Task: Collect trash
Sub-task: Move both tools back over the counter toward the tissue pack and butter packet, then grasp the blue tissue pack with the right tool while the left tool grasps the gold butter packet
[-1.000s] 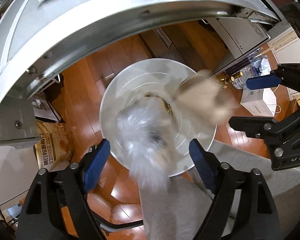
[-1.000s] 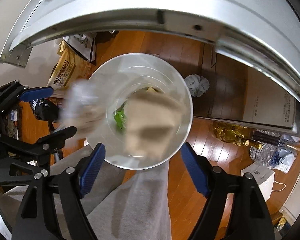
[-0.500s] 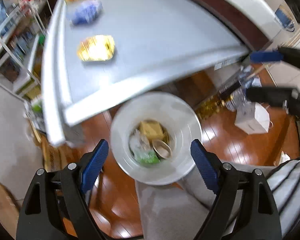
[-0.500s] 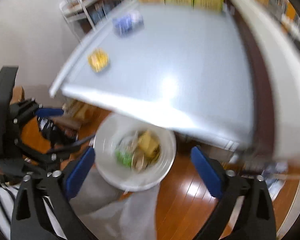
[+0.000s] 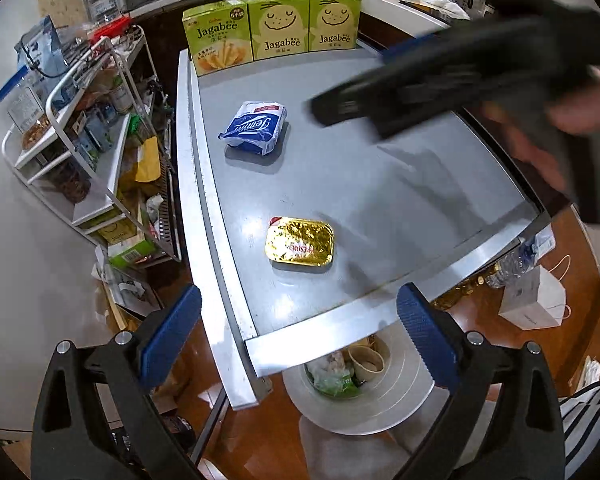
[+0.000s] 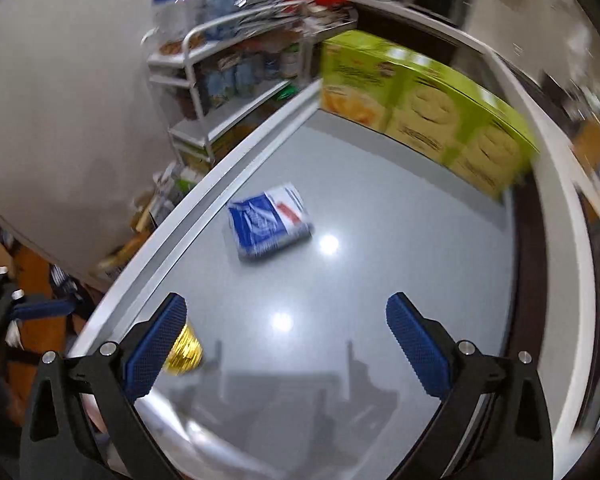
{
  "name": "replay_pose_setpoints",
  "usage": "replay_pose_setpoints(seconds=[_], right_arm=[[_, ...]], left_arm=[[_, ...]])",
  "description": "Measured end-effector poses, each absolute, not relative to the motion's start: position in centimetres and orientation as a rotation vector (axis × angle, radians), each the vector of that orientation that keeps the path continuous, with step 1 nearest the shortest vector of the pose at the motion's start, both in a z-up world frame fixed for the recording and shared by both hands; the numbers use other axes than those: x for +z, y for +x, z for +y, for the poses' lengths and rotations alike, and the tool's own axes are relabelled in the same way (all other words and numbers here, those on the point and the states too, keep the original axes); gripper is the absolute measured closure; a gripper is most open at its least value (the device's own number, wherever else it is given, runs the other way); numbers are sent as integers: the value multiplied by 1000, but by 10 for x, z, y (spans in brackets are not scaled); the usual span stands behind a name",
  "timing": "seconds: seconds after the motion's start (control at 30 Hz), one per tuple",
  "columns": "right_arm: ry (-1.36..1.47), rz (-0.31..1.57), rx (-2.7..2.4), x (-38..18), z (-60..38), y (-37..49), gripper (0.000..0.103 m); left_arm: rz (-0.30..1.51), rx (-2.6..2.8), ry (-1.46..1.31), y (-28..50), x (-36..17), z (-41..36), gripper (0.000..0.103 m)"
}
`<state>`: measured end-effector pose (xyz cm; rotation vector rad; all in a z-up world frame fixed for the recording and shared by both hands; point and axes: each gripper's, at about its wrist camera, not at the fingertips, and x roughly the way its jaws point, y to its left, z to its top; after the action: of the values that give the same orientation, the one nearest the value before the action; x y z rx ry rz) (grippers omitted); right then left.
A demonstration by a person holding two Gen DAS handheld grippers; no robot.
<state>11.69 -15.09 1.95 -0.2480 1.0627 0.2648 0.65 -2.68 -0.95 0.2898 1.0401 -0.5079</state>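
Bright overhead glare; right view motion-blurred, fisheye edges warped.

three green jagabee boxes [image 5: 274, 32] are lined up at the far edge of the grey table [image 5: 380, 184]. a wire shelf rack [image 5: 84, 152] is seen left of the table, a white paper bag [image 5: 534, 300] on the floor to its right.

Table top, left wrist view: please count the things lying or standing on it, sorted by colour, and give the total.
Green Jagabee boxes: 3
Blue and white tissue pack: 1
Gold foil tray: 1
Total: 5
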Motion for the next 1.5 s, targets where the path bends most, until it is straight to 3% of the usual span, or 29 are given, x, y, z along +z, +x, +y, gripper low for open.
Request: replay_pose_setpoints(seconds=[0.4,0.47,0.6,0.7,0.77,0.83,0.9,1.07,1.13,1.2,1.5], right_arm=[[-451,1179,444,-36,-97,194,5],[-436,1199,469,-40,-97,201,11],[-388,1251,506,-47,-106,206,36],[-379,1258,499,-46,-116,203,46],[-383,1253,477,-44,-125,196,47],[-377,1250,457,-44,-135,187,47],[-358,1248,434,-42,-148,176,47],[-264,1242,367,-37,-181,149,44],[-228,1223,342,-34,-191,140,18],[-213,1174,311,-28,-198,132,7],[-288,1161,322,-31,-187,129,7]], left_arm=[[1096,-519,146,39,-15,-14,4],[1110,-525,142,46,-19,-16,4],[1135,-570,170,57,-32,-26,4],[1138,-584,225,62,-40,-32,7],[1142,-604,265,64,-44,-39,12],[1143,-624,302,65,-48,-45,14],[1157,-637,327,66,-52,-49,25],[1150,-650,364,65,-57,-56,31],[1154,-650,364,65,-57,-56,31],[1157,-635,365,65,-57,-56,29],[1166,-593,344,67,-58,-50,19]])
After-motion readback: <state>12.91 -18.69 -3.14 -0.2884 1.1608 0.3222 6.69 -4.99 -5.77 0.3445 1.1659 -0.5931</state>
